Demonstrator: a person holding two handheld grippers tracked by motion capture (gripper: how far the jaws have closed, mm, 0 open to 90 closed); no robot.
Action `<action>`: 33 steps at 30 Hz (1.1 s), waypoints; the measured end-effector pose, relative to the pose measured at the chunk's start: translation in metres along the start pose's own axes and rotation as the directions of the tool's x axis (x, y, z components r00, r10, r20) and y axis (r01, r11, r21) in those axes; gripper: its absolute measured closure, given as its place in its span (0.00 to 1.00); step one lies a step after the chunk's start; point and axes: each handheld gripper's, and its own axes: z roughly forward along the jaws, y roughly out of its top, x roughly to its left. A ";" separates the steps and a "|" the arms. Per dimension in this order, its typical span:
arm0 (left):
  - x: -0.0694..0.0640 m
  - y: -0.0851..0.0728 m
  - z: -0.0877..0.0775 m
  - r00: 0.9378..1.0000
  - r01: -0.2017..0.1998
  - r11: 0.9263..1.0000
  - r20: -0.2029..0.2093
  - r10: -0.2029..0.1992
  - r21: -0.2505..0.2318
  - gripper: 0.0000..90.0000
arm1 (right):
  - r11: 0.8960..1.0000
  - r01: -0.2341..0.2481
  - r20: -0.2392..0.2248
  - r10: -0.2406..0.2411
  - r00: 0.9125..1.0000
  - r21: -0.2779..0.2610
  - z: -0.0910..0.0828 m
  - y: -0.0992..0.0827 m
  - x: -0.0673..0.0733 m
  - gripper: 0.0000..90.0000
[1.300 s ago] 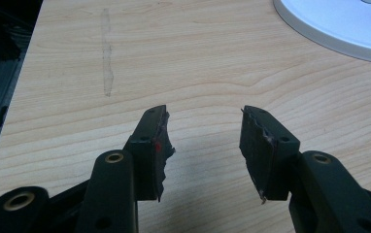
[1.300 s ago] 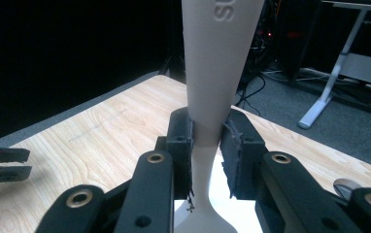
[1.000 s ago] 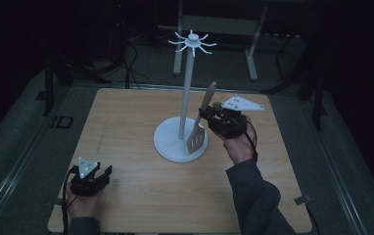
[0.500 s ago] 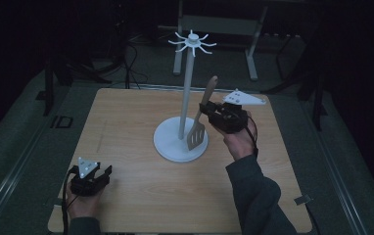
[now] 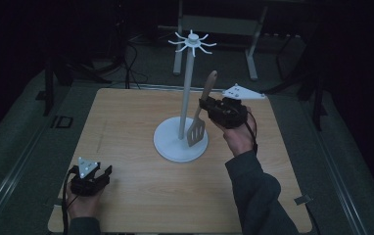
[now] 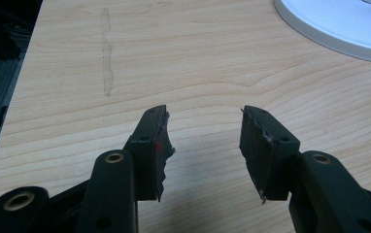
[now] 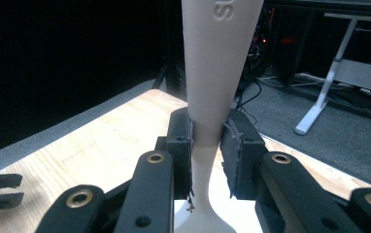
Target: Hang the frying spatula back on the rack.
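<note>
My left gripper (image 5: 107,171) sits low at the near left corner of the light wooden table (image 5: 126,117), jaws wide apart, nothing between them. White utensil stand with round base (image 5: 181,142) mid-table. My right gripper (image 5: 204,105) clamps the slotted wooden spatula (image 5: 200,113) mid-handle, blade down over the base's right edge.

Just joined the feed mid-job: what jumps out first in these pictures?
The tall white hook stand at the middle of the wooden table draws the eye first. Right beside it, the right hand-held gripper is clamped on the handle of a slotted spatula, held upright, its blade hanging just above the stand's round base. The left hand-held gripper rests open at the table's near left corner.
</note>
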 end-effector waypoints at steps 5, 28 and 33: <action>0.000 0.000 0.000 1.000 0.001 1.000 -0.001 -0.001 -0.001 0.59 | 1.000 -0.001 0.003 0.001 1.000 -0.001 0.001 0.004 -0.001 0.83; 0.001 0.000 -0.001 1.000 0.004 1.000 0.000 -0.004 -0.001 0.59 | 1.000 0.013 0.015 -0.014 1.000 0.008 0.006 0.022 -0.009 0.83; 0.001 0.000 -0.001 1.000 0.004 1.000 0.000 -0.004 -0.002 0.59 | 1.000 0.026 0.009 -0.027 1.000 0.008 0.006 0.032 -0.007 0.83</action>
